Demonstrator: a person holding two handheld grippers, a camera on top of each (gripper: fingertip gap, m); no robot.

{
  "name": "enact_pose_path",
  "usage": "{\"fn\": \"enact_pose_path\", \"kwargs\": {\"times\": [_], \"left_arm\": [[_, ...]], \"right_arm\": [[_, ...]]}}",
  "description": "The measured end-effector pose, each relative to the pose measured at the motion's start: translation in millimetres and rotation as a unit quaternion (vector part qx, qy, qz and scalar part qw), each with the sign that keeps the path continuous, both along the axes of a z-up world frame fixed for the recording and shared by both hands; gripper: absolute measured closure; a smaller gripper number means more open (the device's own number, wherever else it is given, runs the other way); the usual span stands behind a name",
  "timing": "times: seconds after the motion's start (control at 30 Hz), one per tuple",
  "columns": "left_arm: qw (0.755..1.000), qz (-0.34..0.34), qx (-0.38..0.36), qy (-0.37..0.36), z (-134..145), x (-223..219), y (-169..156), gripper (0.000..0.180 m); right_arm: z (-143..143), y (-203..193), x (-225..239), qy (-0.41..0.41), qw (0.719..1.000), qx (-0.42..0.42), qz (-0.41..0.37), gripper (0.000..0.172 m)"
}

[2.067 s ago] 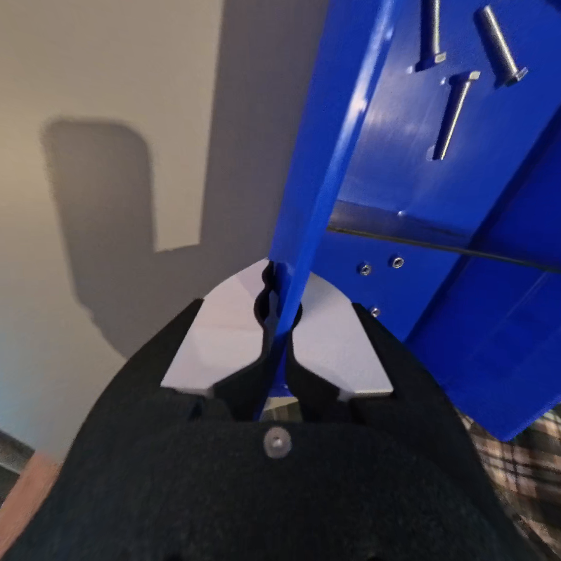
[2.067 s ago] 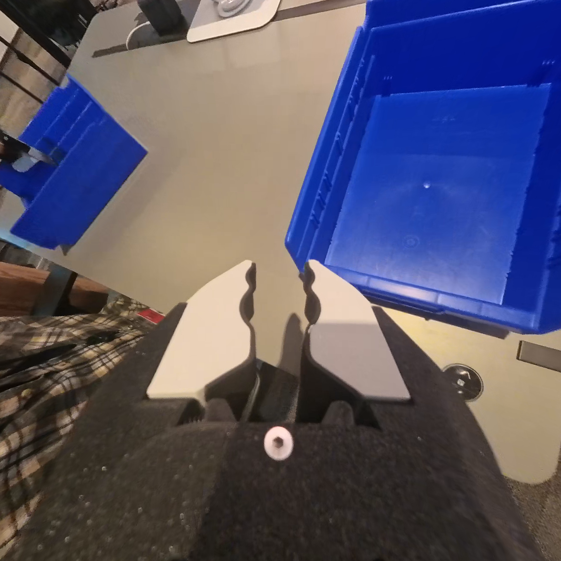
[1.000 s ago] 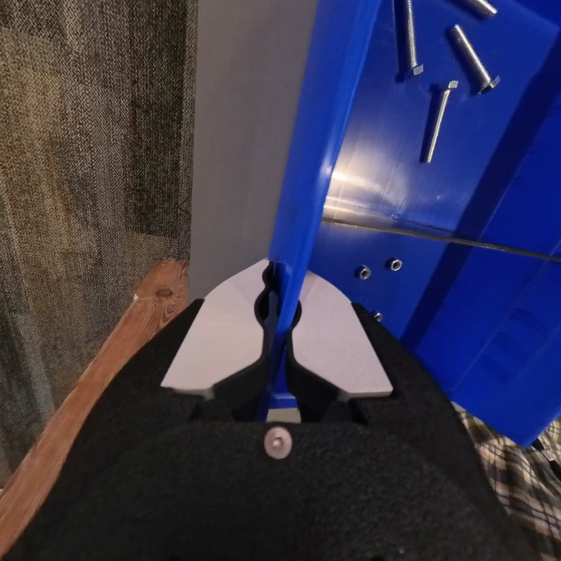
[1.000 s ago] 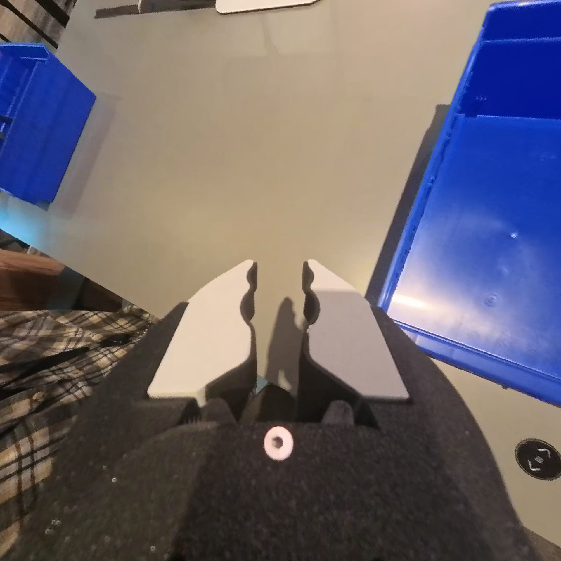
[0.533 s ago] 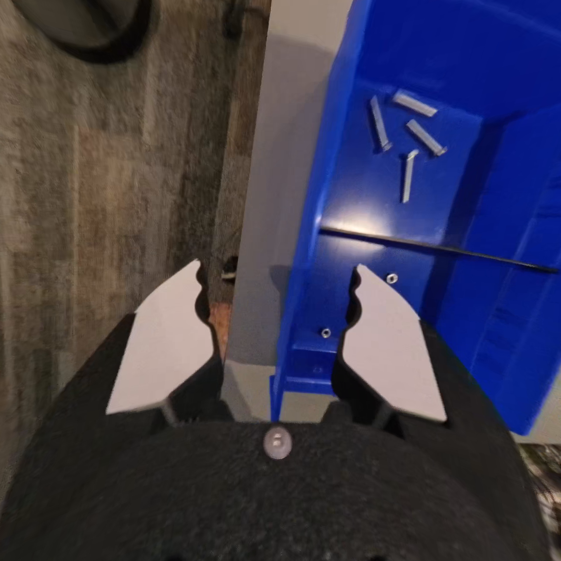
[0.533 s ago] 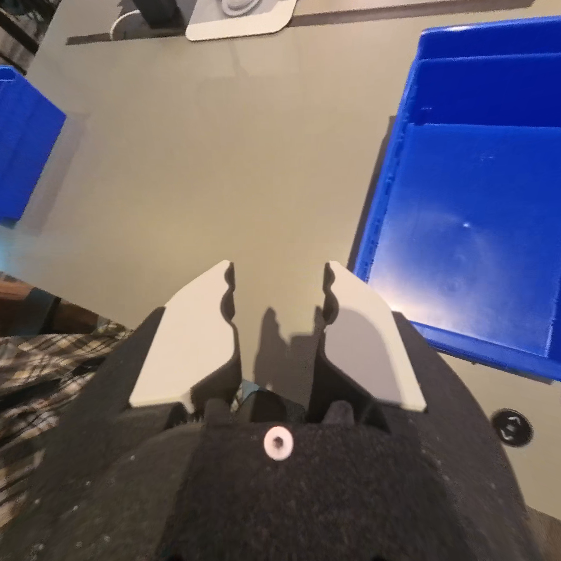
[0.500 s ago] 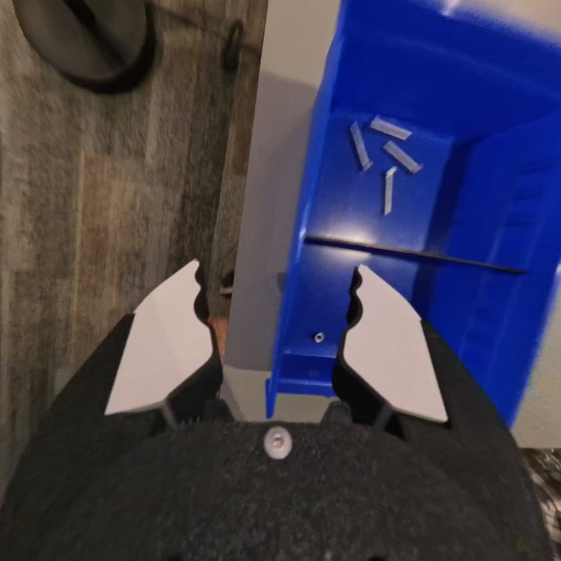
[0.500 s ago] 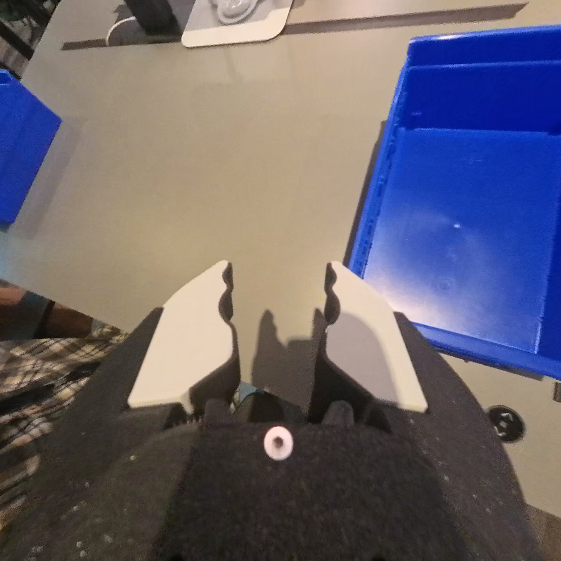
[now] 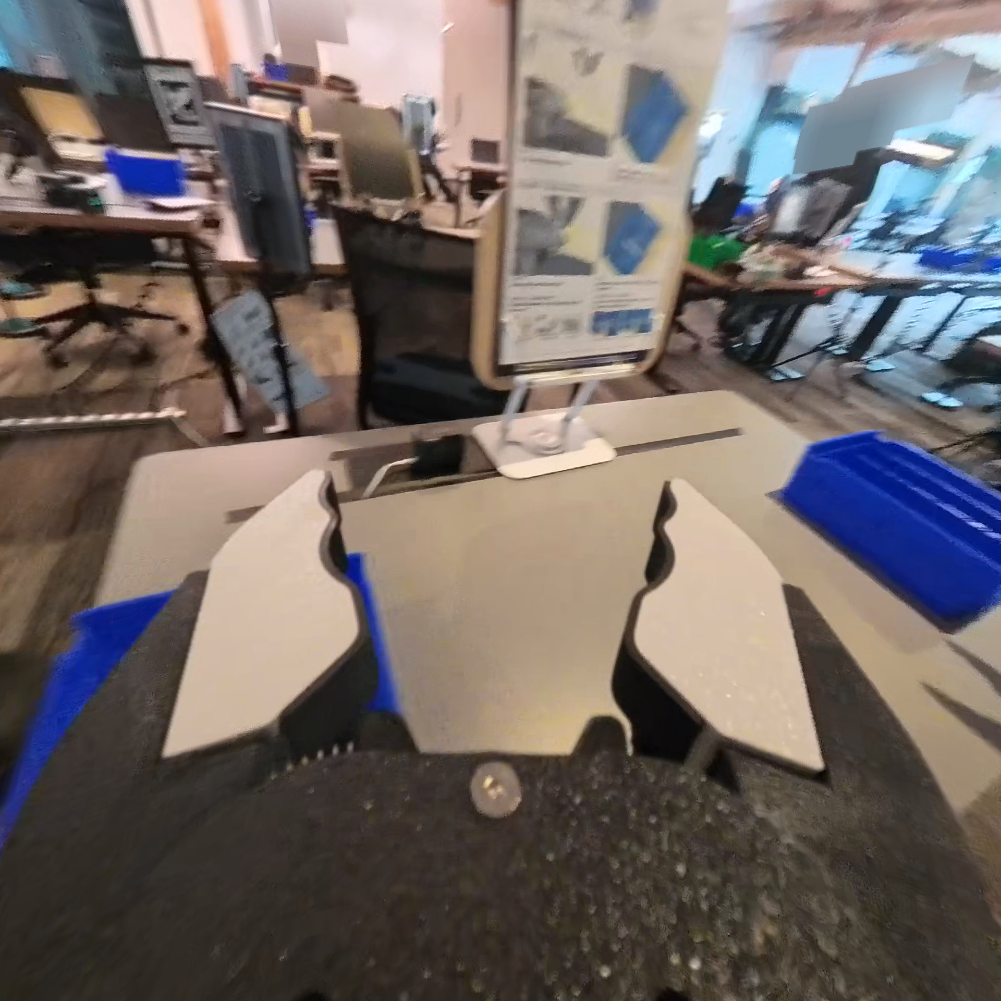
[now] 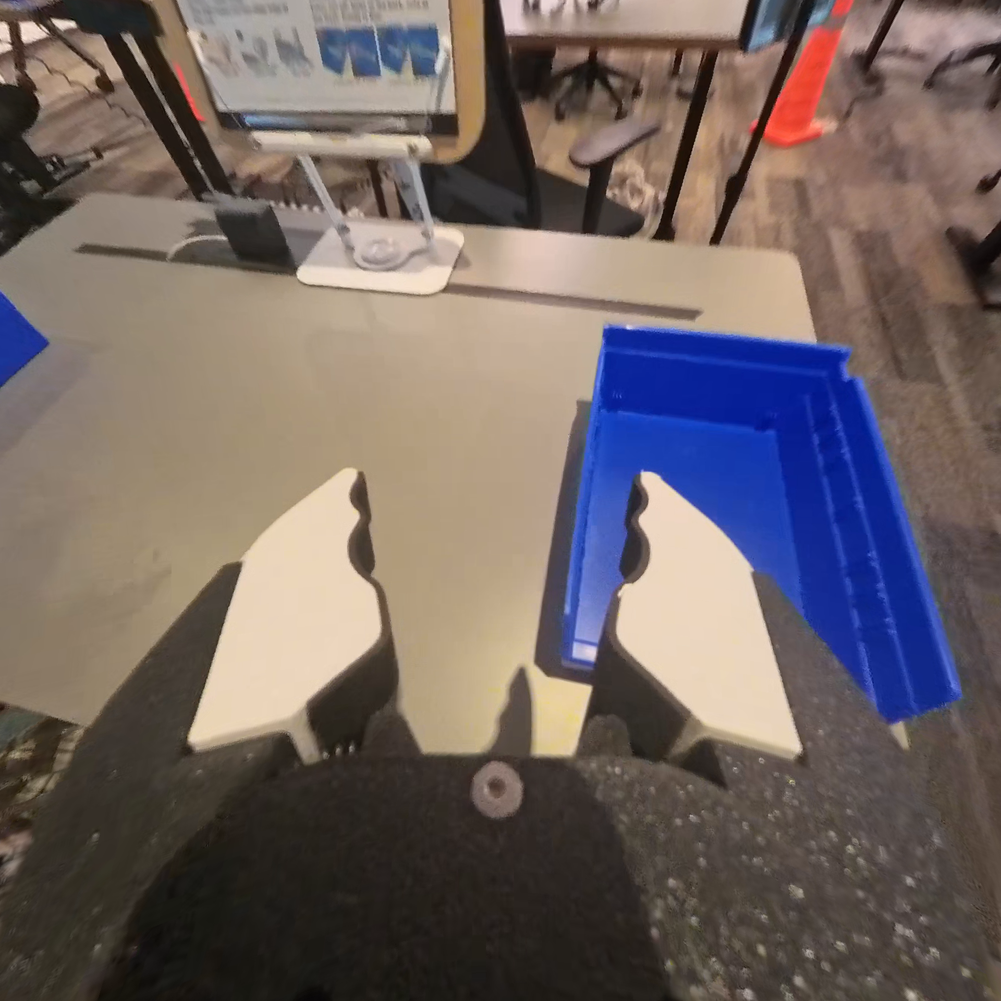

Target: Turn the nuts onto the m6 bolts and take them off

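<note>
Left gripper (image 9: 495, 506): jaws spread wide, nothing between the pads but bare table (image 9: 487, 596); right gripper (image 10: 498, 501): likewise spread wide and empty, its right finger (image 10: 693, 612) showing over the right bin (image 10: 812, 487).

Task items — nuts and bolts — are not visible in either view; the right bin shows a bare floor where it can be seen; the left bin (image 9: 374, 623) is almost wholly hidden behind the left gripper's finger, only a blue sliver showing; whether the hardware lies in it cannot be told. A stand (image 10: 379, 260) with a screen sits at the table's far edge, clear of the work.

Handling, as a judgement from the task wording: such bolts and nuts should be small, rigid, light steel — not fragile, but smooth and prone to roll or skid out of a loose pinch; a bolt is best taken across the shank close under the head, leaving the threaded end free; a nut across two opposite flats, square to the thread axis, so it starts without cross-threading; firm pressure is tolerable, misalignment is the greater risk.
</note>
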State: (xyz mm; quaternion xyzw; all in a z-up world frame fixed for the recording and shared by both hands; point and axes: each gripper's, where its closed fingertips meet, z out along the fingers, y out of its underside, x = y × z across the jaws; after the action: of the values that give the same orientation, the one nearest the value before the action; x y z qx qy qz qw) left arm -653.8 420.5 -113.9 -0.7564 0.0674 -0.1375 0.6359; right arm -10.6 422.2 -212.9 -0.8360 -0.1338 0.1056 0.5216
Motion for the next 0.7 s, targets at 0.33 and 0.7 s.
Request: {"fn": "enact_pose_path", "kwargs": {"times": [0.33,0.7], "left_arm": [[0.991,-0.094,-0.087,-0.05,-85,137,-2,0.063],[0.974,-0.045,-0.219,-0.016,-200,138,30,0.064]], "right_arm": [[16,1,-40,-0.018,1.0,0.017,0.009,0.082],[-70,46,-97,0.012,0.997,-0.072,0.025,0.082]]}}
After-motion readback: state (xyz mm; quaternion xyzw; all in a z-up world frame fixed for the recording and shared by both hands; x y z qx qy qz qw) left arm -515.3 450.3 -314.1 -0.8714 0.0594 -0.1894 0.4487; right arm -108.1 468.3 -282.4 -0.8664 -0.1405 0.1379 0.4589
